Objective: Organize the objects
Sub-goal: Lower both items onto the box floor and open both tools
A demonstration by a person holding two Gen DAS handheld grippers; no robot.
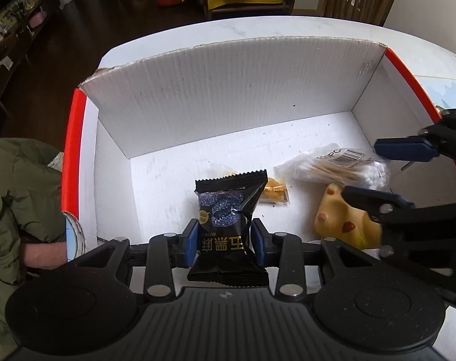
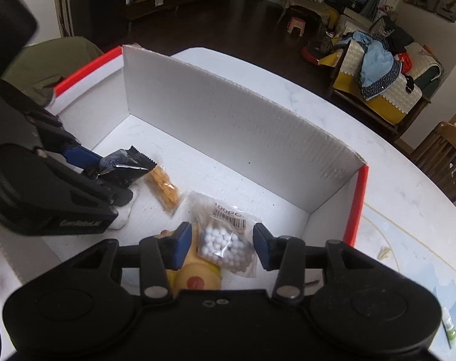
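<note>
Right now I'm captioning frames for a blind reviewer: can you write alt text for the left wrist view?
The left gripper pinches a black snack packet above a white cardboard box with red edges. On the box floor lie a small orange packet, a bag of cotton swabs and a yellow toy, with the right gripper open over them.

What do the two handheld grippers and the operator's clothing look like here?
Both the left gripper and the right gripper are matte black plastic with blue pads, silver rivets on the linkage arms and round side discs. The left one carries white lettering on its side. An olive-green sleeve shows.
</note>
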